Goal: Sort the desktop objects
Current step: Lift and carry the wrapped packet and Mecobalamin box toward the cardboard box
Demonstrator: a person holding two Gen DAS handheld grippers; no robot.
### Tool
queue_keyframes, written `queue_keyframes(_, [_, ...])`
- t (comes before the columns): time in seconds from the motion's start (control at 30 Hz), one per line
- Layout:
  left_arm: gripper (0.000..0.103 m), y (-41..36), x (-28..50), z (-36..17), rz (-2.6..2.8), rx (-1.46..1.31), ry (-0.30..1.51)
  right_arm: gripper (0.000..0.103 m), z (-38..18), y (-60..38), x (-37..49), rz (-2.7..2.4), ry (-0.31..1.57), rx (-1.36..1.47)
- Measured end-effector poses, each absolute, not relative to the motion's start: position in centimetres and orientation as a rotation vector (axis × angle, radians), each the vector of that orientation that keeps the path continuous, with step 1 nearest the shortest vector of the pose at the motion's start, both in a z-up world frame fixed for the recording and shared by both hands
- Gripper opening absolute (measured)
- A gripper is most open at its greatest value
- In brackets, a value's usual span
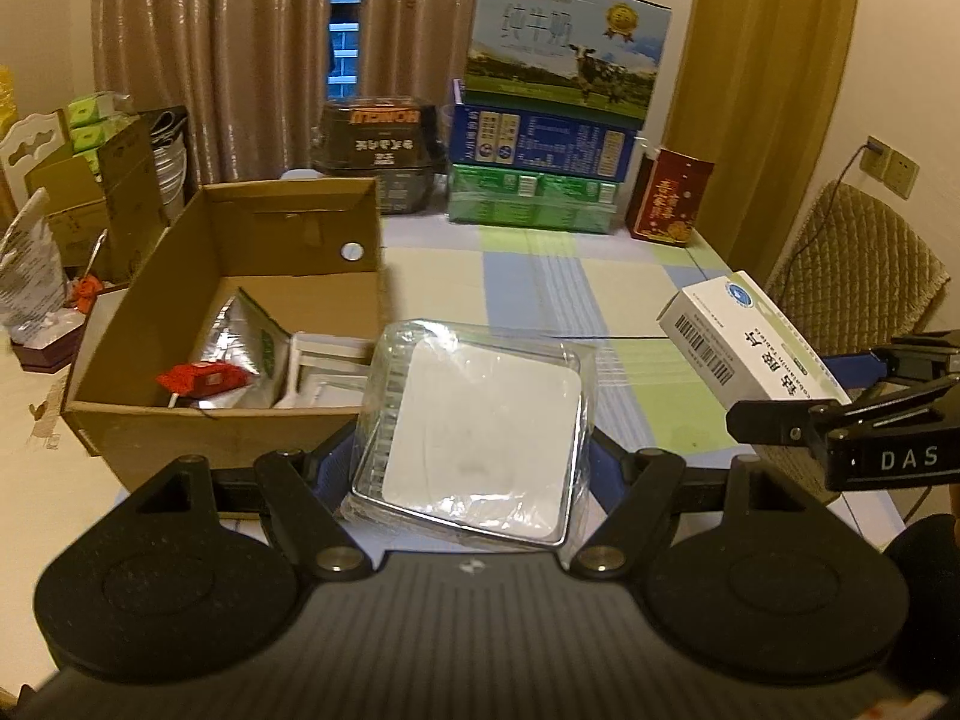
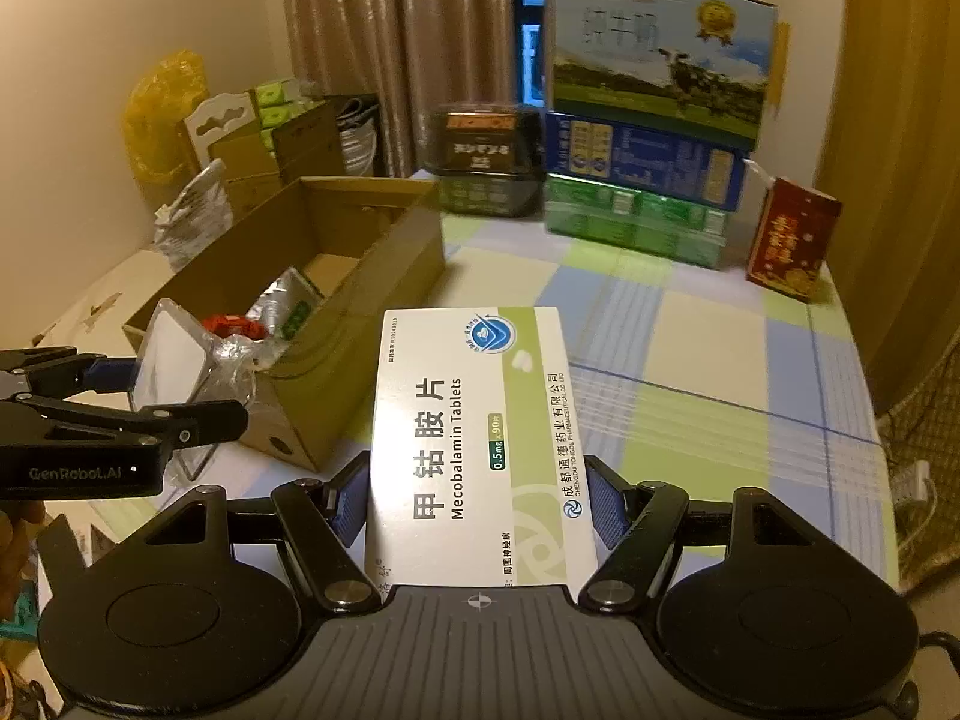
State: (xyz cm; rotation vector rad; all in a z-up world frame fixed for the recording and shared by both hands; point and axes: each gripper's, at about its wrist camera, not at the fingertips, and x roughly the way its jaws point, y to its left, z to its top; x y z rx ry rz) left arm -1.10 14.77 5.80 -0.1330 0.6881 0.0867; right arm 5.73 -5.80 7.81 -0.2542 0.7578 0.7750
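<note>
My left gripper (image 1: 471, 468) is shut on a clear plastic-wrapped pack with a white pad inside (image 1: 480, 432), held just right of the open cardboard box (image 1: 240, 432); the pack also shows in the right wrist view (image 2: 174, 366). The box holds a silver foil pouch (image 1: 240, 336), a red packet (image 1: 204, 381) and white items (image 1: 324, 372). My right gripper (image 2: 480, 498) is shut on a white and green Mecobalamin tablet box (image 2: 474, 444), held above the checked tablecloth (image 2: 690, 360); the tablet box also shows in the left wrist view (image 1: 744, 342).
Stacked milk cartons (image 1: 558, 102) and a dark container (image 1: 378, 144) stand at the table's back, a red box (image 1: 669, 198) at the back right. Cardboard boxes and bags (image 1: 90, 198) crowd the left. A padded chair (image 1: 858, 276) stands at the right.
</note>
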Motion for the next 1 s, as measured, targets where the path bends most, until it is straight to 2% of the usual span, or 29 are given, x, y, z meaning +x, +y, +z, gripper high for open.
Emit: queue_keyframes(1.0, [0.072, 27.4, 0.8, 5.9, 0.207, -0.066, 0.735, 0.068, 7.1, 9.8, 6.3, 0.913, 0.752, -0.241])
